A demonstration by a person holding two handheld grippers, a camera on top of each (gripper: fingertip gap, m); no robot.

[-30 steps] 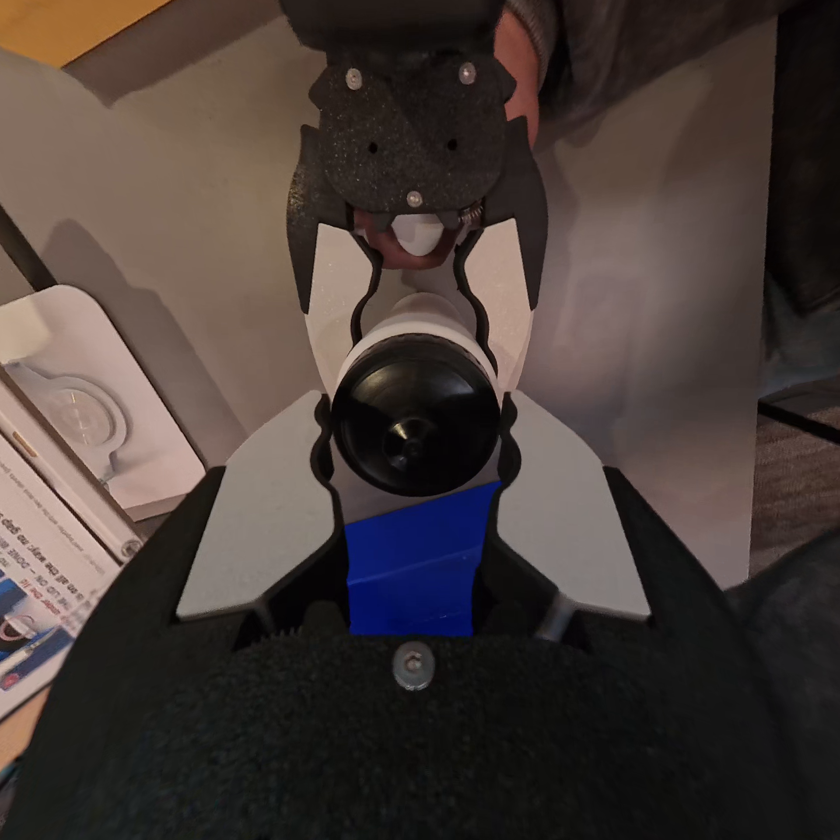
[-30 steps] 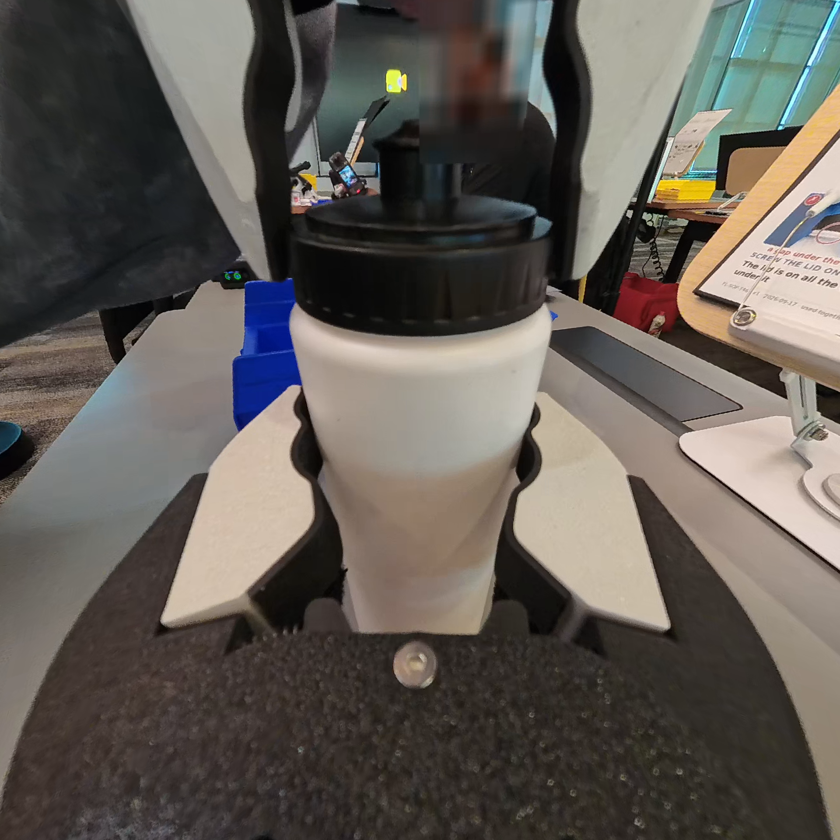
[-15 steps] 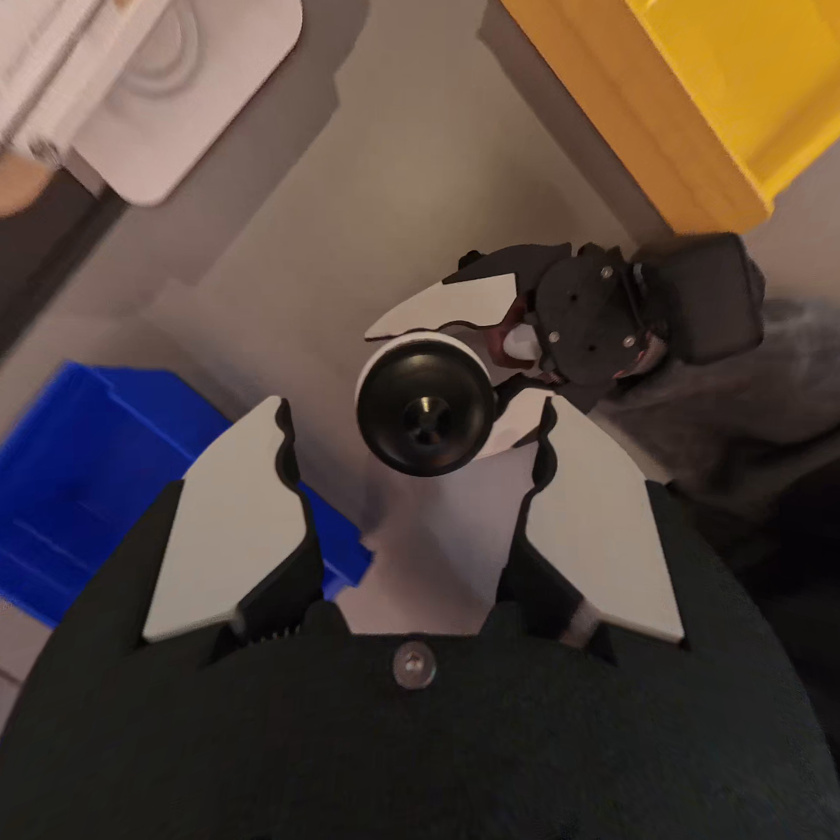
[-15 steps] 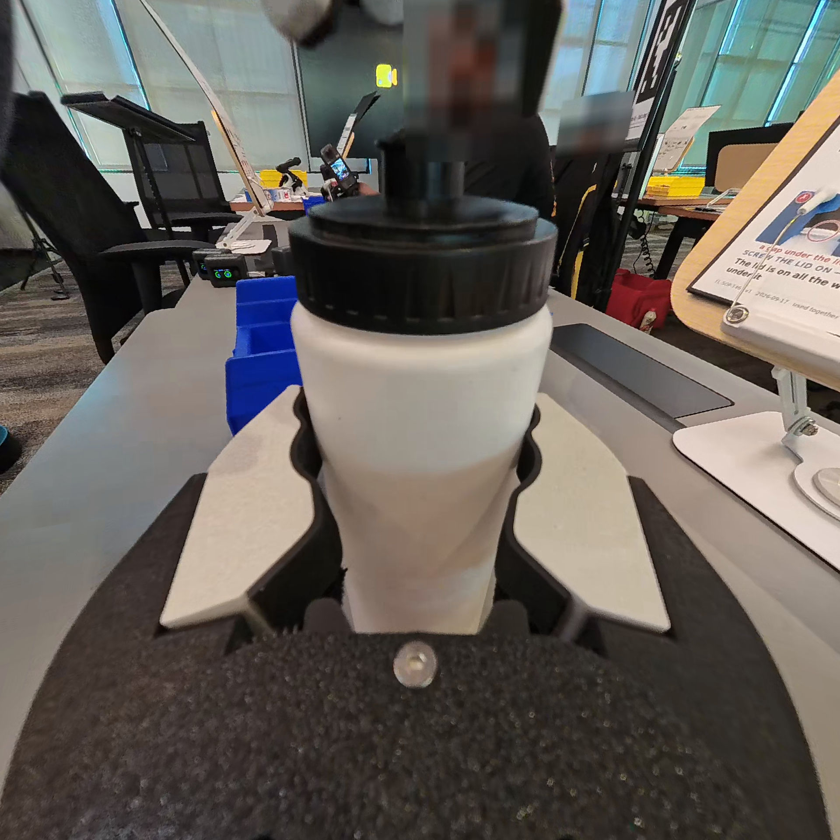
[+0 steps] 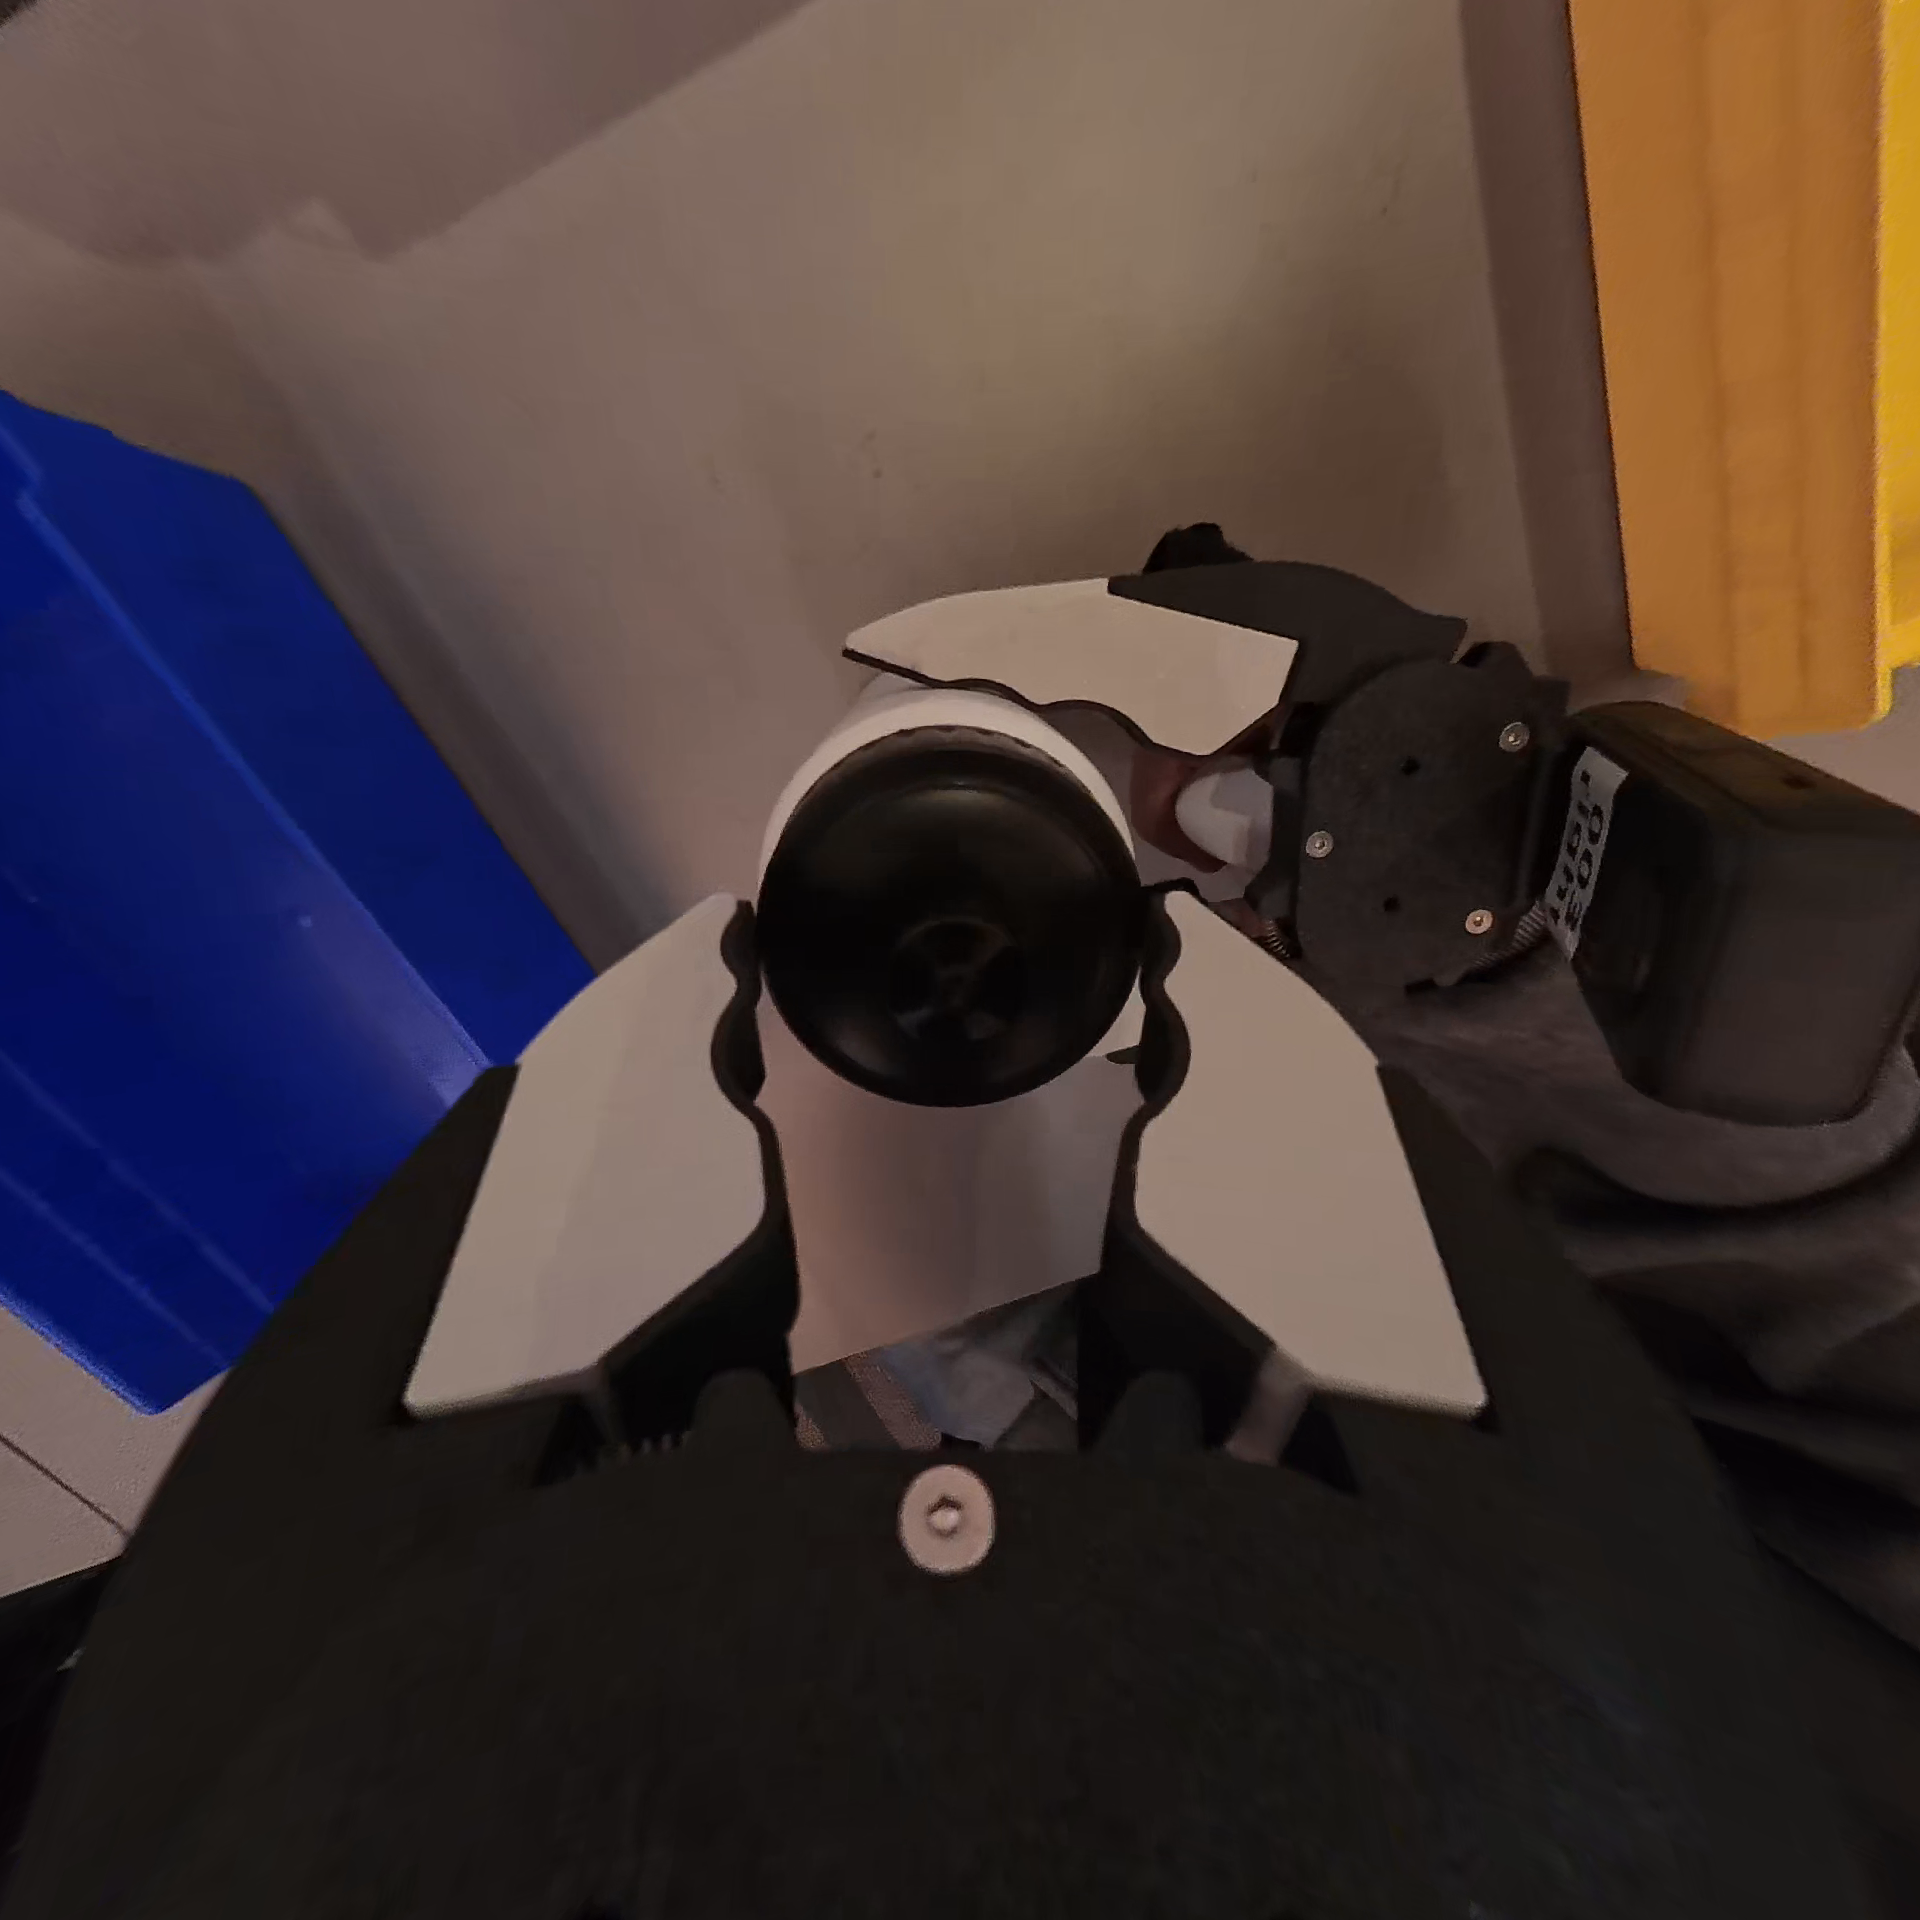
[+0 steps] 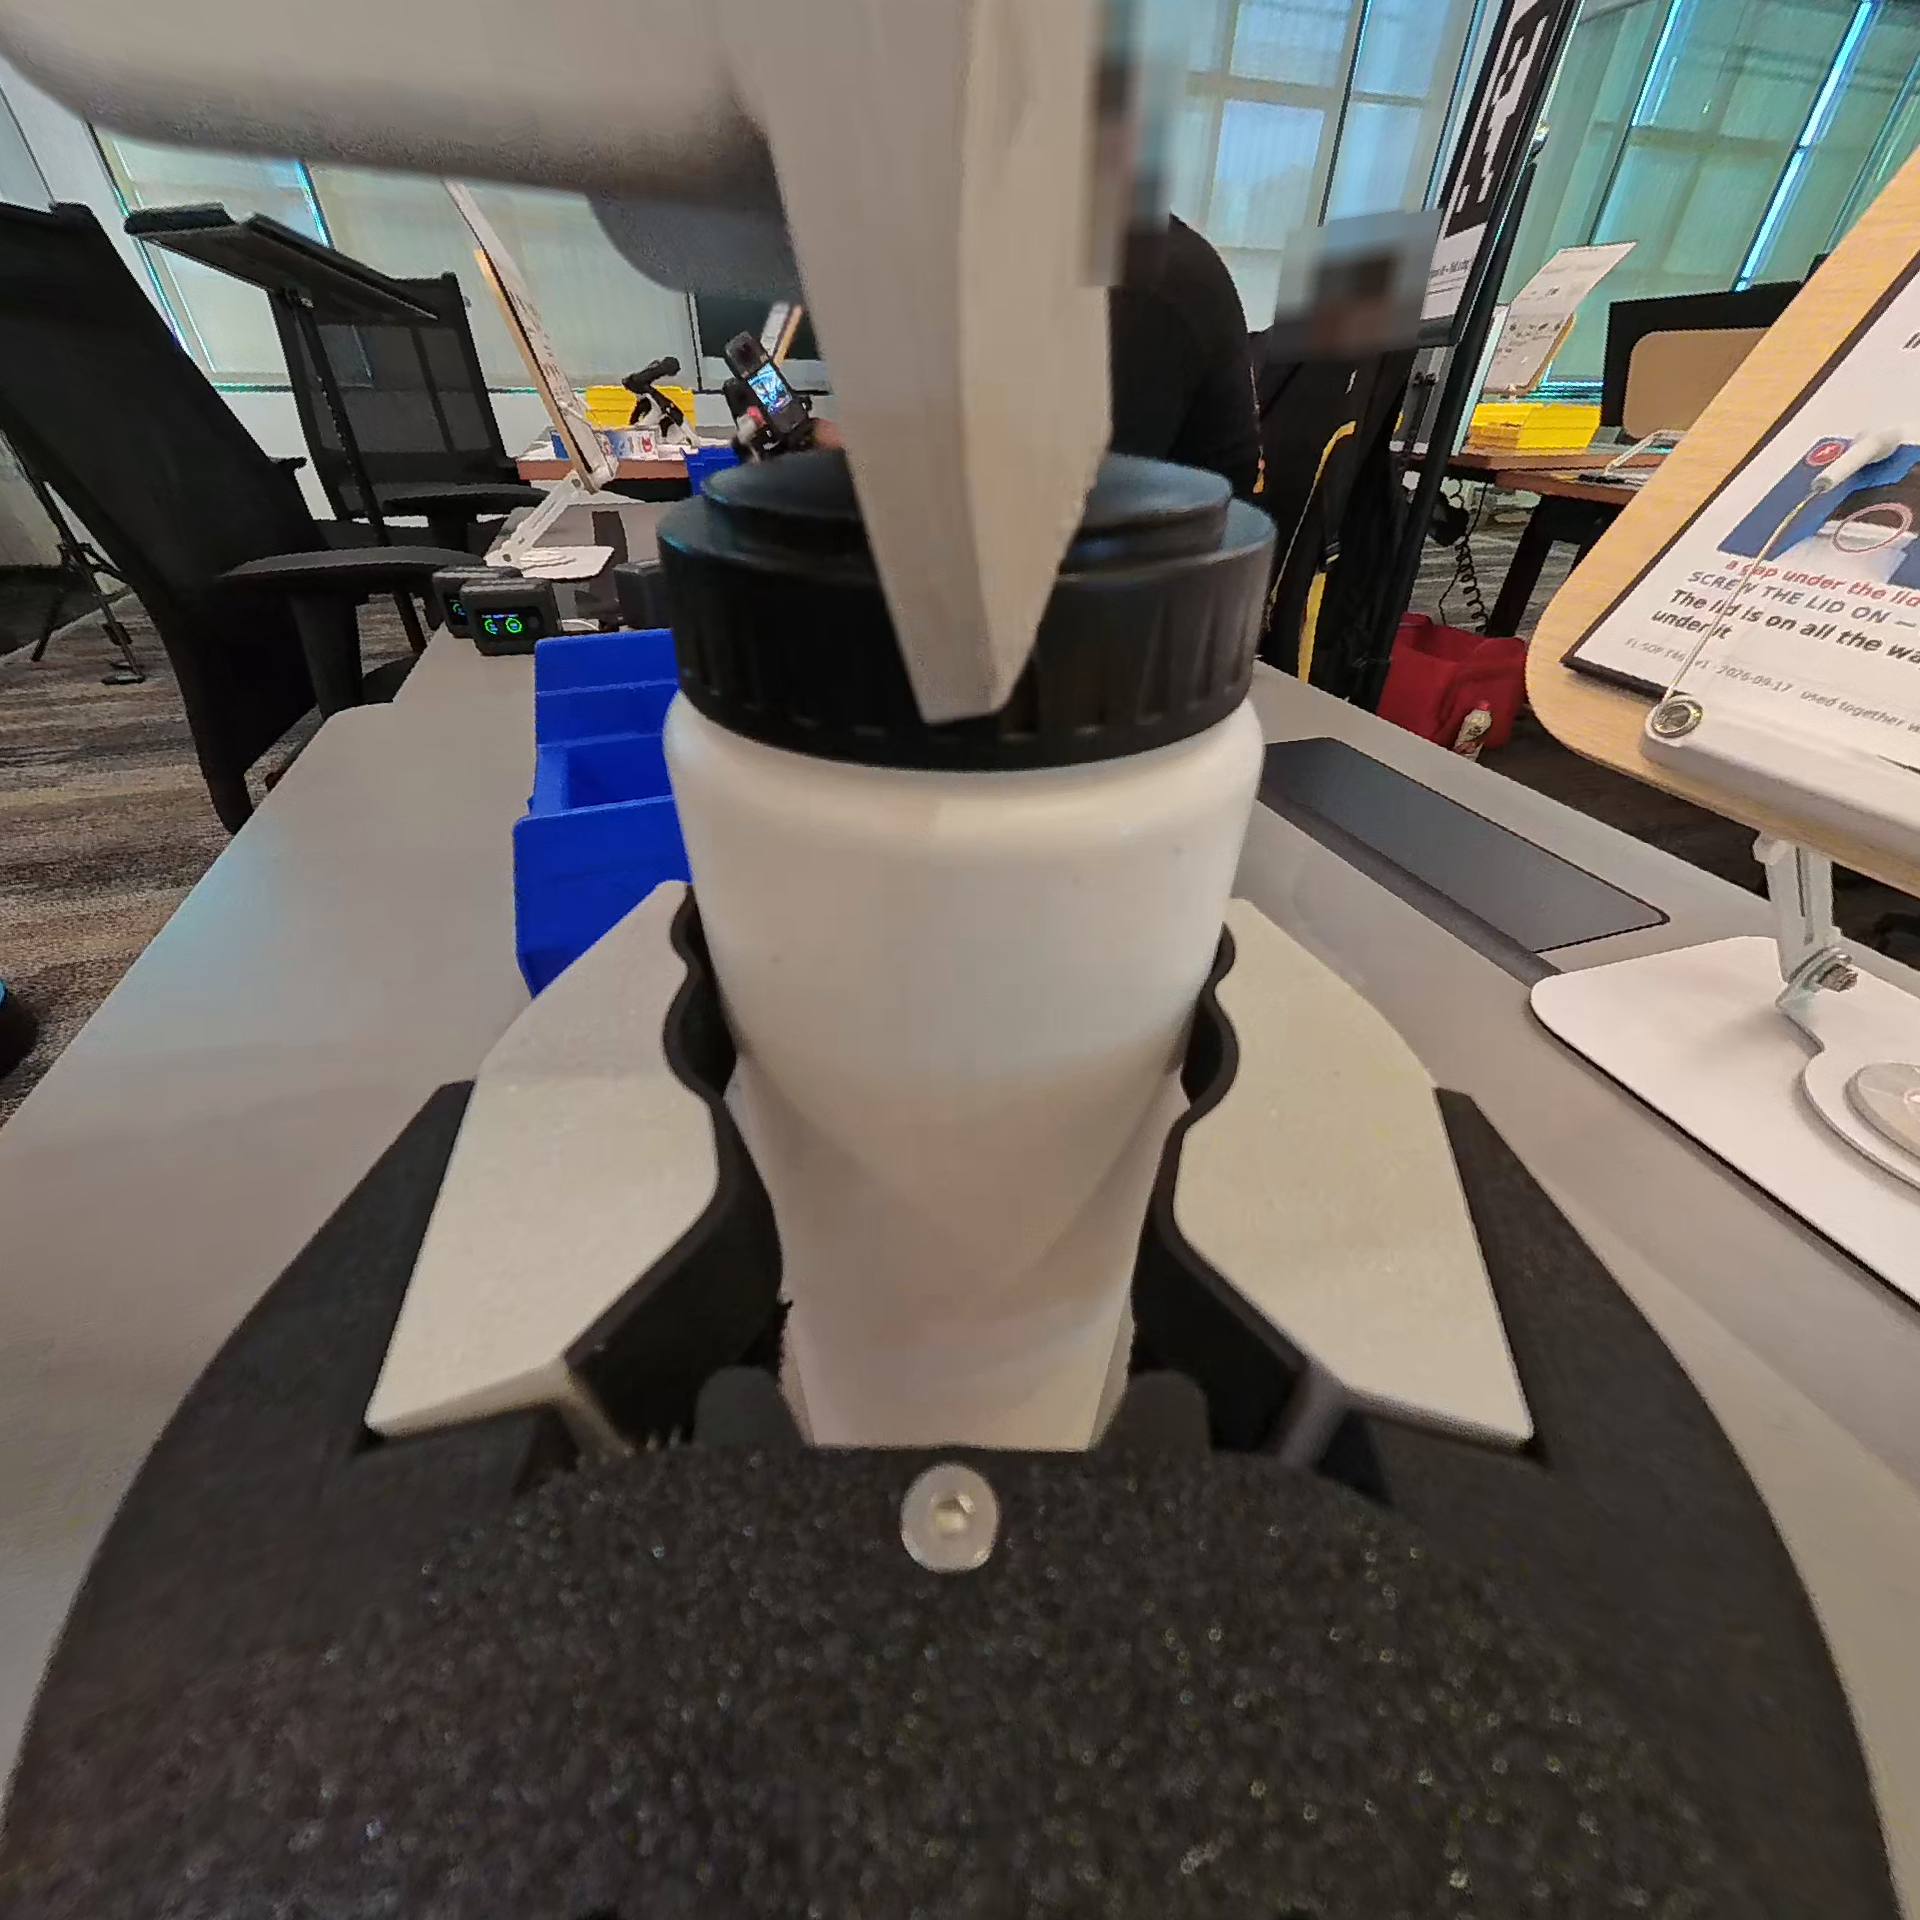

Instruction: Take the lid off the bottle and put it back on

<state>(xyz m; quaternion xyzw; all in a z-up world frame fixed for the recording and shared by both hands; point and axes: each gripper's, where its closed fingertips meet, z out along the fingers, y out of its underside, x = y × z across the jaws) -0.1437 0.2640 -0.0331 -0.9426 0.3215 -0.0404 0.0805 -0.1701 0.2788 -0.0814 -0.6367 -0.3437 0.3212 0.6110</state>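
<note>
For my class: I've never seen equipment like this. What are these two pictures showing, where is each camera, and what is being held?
There is no robot here. A person holds a handheld gripper in each hand, and each one carries a camera looking forward along its jaws.

The right wrist view looks level across a grey table. The right gripper is shut on the body of a white bottle, keeping it upright.

The left wrist view looks straight down on the bottle. The left gripper has its jaws around the black lid, which is on the bottle; they appear to touch its sides.

Also on the table are a blue bin, a yellow bin and an instruction sheet on a white stand.
</note>
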